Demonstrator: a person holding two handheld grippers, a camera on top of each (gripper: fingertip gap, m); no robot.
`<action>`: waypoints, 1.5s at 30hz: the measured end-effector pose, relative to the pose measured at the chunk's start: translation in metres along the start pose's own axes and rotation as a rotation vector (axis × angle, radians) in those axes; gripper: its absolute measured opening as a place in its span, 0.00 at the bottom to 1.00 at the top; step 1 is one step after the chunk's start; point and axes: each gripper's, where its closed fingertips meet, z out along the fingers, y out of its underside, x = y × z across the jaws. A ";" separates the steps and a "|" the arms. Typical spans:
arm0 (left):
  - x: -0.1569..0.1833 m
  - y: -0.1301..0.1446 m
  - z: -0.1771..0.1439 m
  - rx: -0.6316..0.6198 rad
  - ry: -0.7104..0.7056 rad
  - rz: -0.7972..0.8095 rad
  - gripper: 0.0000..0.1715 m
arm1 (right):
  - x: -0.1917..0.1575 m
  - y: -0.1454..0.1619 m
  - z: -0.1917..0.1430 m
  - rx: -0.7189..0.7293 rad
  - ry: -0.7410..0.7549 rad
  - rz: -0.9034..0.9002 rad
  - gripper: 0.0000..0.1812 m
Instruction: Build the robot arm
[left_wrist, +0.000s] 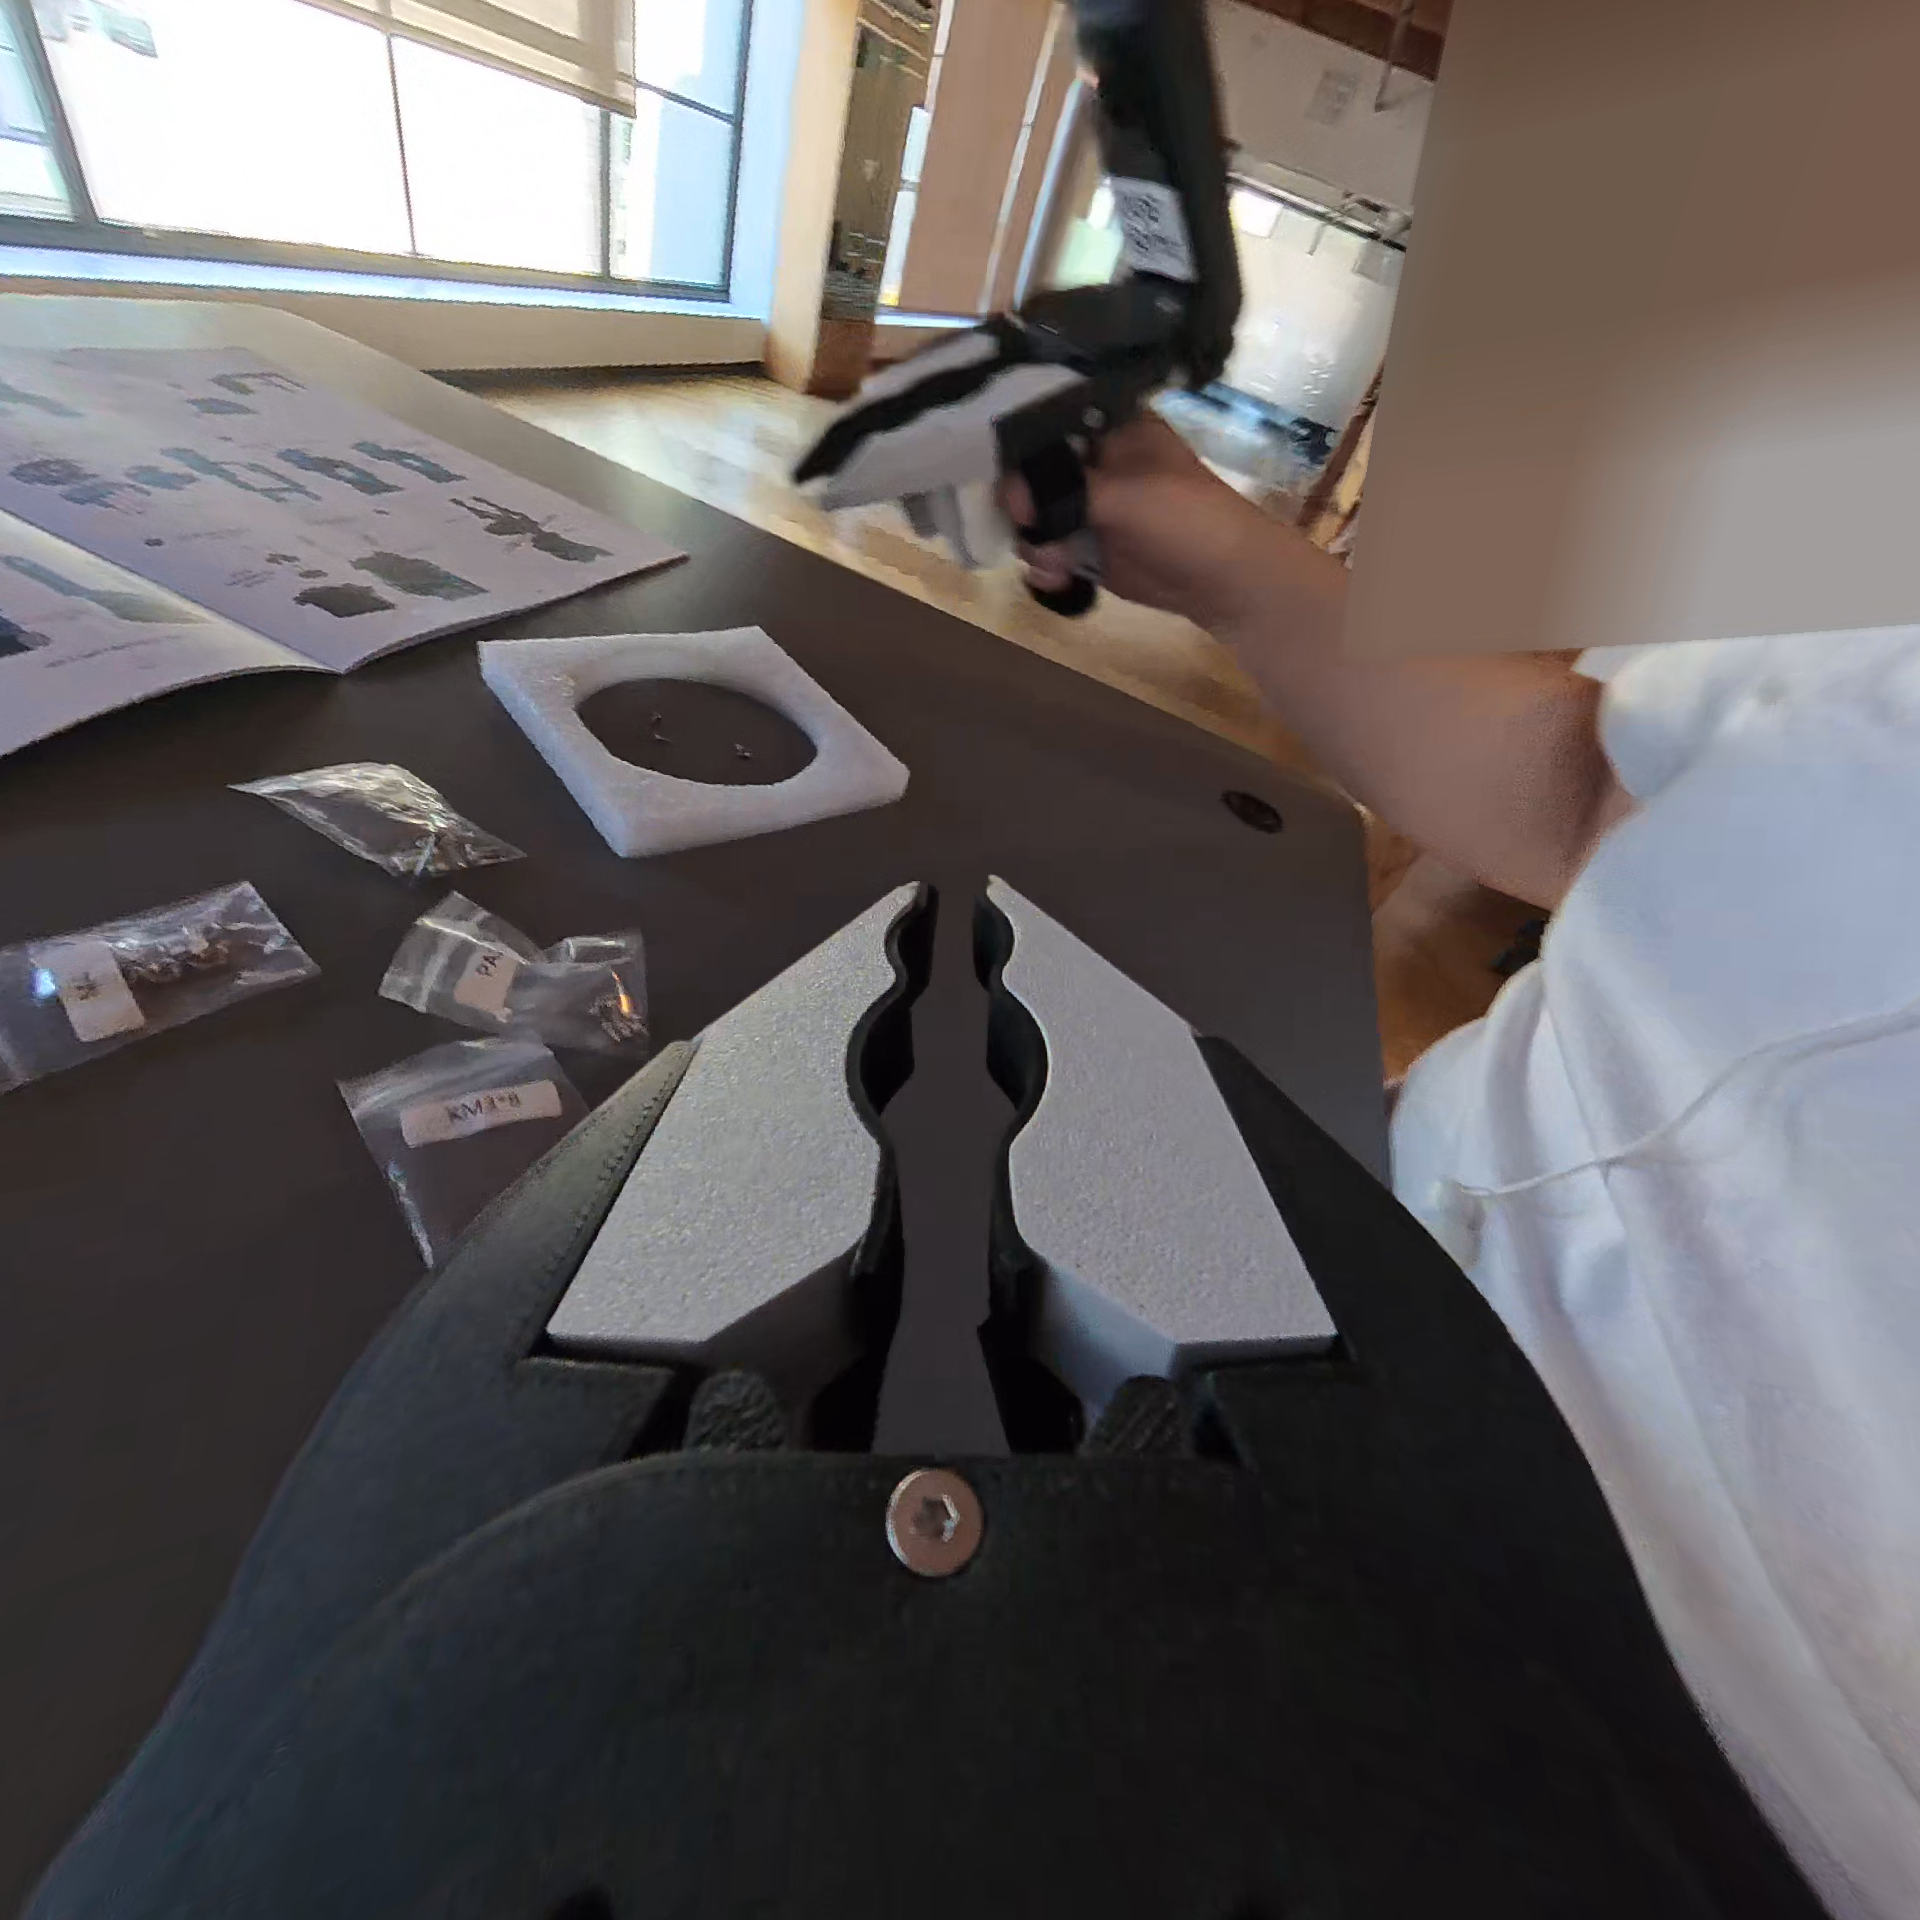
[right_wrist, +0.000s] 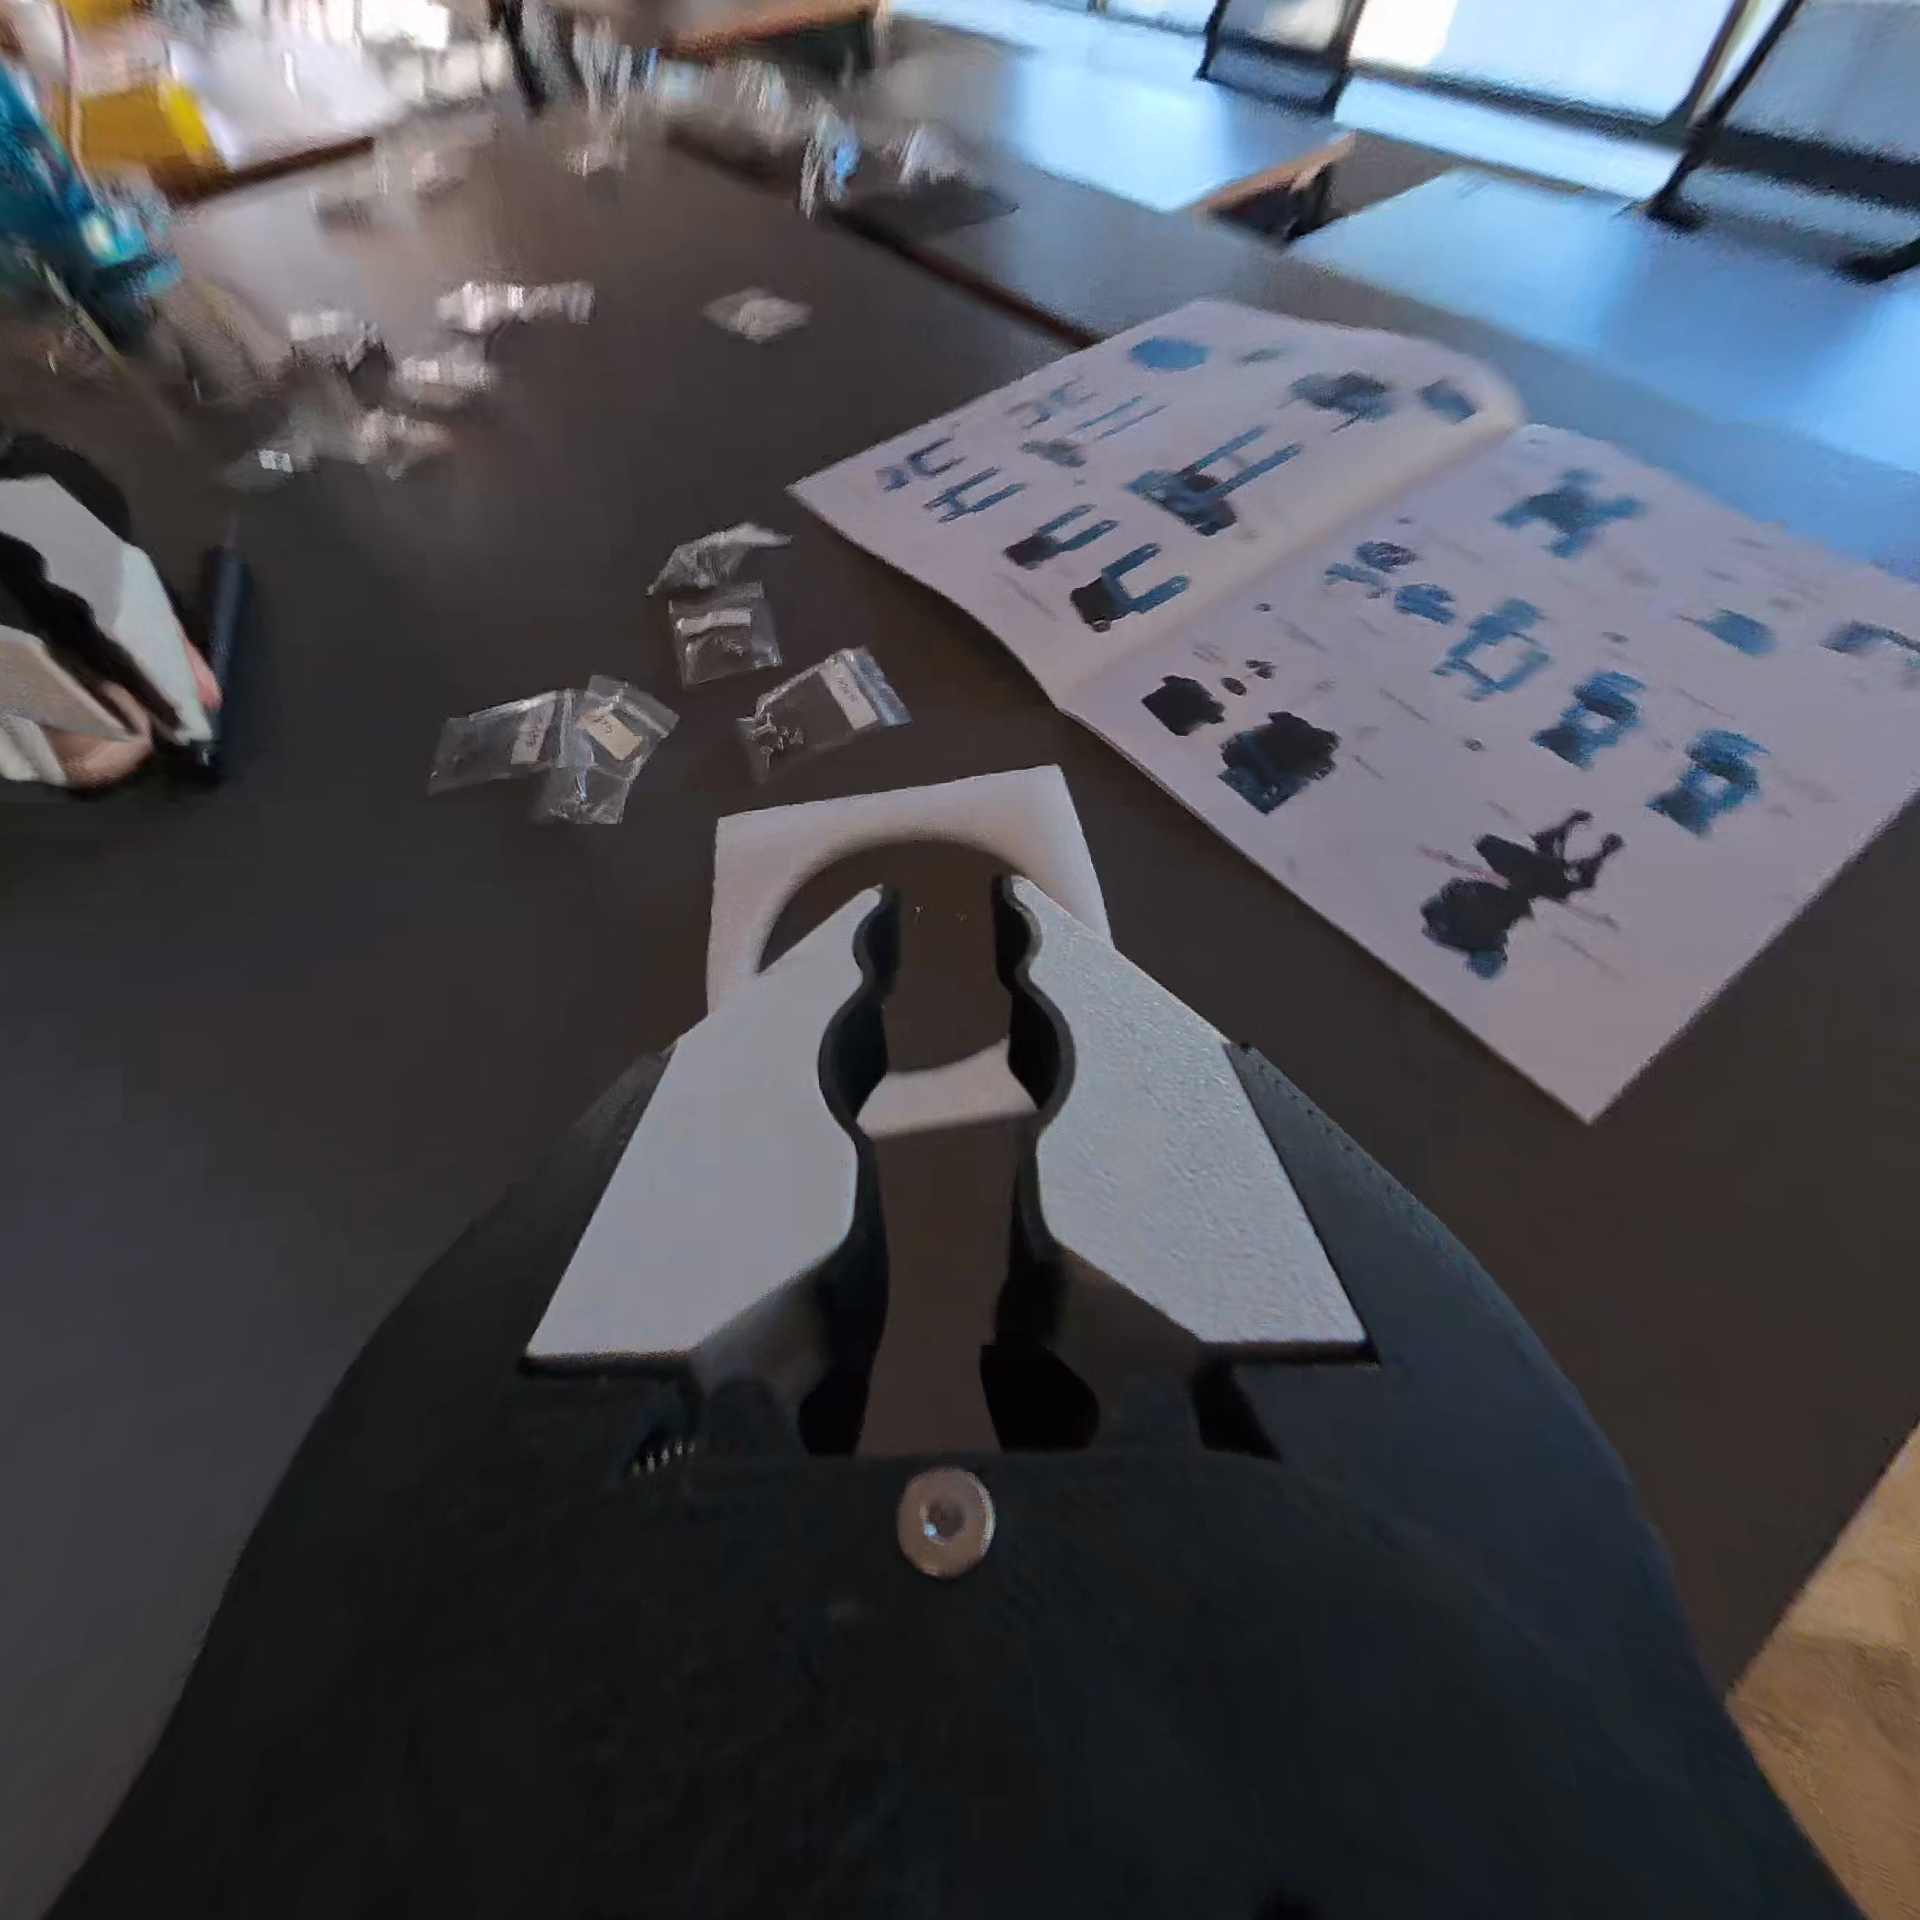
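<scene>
- The dark table (left_wrist: 1091, 748) carries everything; the white foam square serves as landmark here.
- An open booklet (right_wrist: 1455, 644) with printed pictures lies flat on the table, just beyond the foam square's far right side as the right wrist view shows it; in the left wrist view it lies past the square's left corner.
- A person's white-clothed torso (left_wrist: 1683, 1195) fills the side of the left wrist view, well apart from the foam square, past the table edge.
- The left gripper (left_wrist: 956, 899) hovers over bare table, near the foam square's nearest corner. Its fingers stand slightly apart with only a narrow gap at the tips, and nothing sits between them.
- The right gripper (right_wrist: 943, 896) hangs above the foam square, its tips over the round cut-out. The fingers stand apart and hold nothing. In the left wrist view it appears blurred in a hand (left_wrist: 1132, 540), raised beyond the square.
- The foam square (left_wrist: 691, 743) lies flat, with a round hole through which the table shows.
- Clear plastic bags (left_wrist: 145, 971) of small metal hardware, some with white labels, lie scattered just beside the foam square's left side; more bags lie farther off, blurred.
- A few tiny metal bits (left_wrist: 657, 724) rest on the table inside the foam square's hole.
</scene>
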 end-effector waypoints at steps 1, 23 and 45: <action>-0.004 -0.001 0.006 -0.004 -0.036 0.009 0.03 | -0.003 0.004 -0.009 0.063 0.010 0.022 0.10; -0.013 -0.030 0.126 0.168 -0.684 0.160 0.00 | 0.013 0.035 0.001 0.109 -0.016 -0.181 0.08; -0.069 0.066 -0.168 -0.837 -0.451 0.363 0.25 | 0.016 0.033 0.004 0.111 0.004 -0.192 0.08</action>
